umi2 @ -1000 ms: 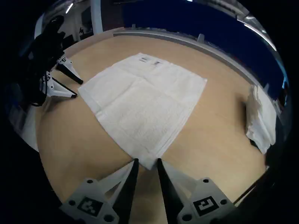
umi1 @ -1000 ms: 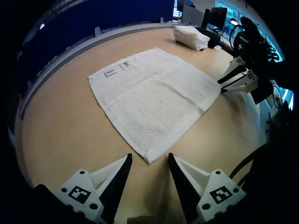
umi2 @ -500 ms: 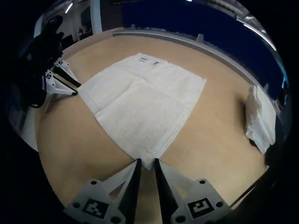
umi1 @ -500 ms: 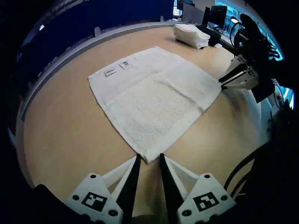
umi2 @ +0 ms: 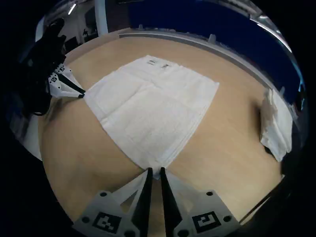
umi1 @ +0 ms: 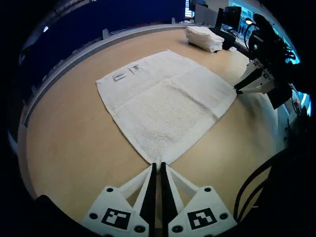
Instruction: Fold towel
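Across the middle of the table (umi1: 71, 130), your towel (umi1: 166, 98) lies spread flat, with two small labels (umi1: 136, 69) near its far corner. Your left gripper (umi1: 157, 169) sits low at the near corner in the left gripper view, jaws drawn together with the corner's tip pinched between them. Your right gripper (umi2: 155, 173) matches it at the neighbouring corner, jaws clamped on the cloth. Each gripper also shows in the other's view, tips at a side corner of the towel. By the table's far edge, a stack of folded towels (umi1: 203, 38) sits well apart.
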Demonstrator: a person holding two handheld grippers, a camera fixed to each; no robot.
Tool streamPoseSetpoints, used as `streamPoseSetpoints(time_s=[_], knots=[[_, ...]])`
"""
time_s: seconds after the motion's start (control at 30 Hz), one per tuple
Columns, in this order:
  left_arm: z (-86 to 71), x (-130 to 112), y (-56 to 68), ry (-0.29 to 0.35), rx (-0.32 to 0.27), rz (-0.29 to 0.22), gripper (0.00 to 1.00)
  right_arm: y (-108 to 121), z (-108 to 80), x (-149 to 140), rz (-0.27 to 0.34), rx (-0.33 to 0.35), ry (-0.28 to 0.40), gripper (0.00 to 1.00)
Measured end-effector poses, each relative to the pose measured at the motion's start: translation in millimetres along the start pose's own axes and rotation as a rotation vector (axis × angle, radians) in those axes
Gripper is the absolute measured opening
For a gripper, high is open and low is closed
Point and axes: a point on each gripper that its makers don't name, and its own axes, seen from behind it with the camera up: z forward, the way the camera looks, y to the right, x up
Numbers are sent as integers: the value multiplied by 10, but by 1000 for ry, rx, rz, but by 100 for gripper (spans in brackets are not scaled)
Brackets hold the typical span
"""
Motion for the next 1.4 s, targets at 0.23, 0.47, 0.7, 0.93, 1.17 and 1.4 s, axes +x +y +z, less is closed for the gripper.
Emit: streamPoseSetpoints(time_s=[0.23, 0.47, 0.7, 0.93, 1.17, 1.4], knots=[[-37, 14, -6, 3, -7, -9, 7, -2, -16, 19, 10, 3, 3, 10], [-77, 39, -19, 5, -9, -19, 6, 1, -31, 54, 18, 6, 11, 9], [-158, 116, -27, 20, -4, -51, 6, -4, -134, 135, 27, 12, 23, 9], [-304, 172, 40, 28, -8, -89, 6, -16, -329, 238, 26, 15, 39, 9], [-495, 201, 176, 33, -19, -127, 6, -61, -545, 302, 43, 21, 55, 9], [-696, 203, 305, 32, -30, -161, 6, -153, -736, 298, 55, 30, 58, 9]])
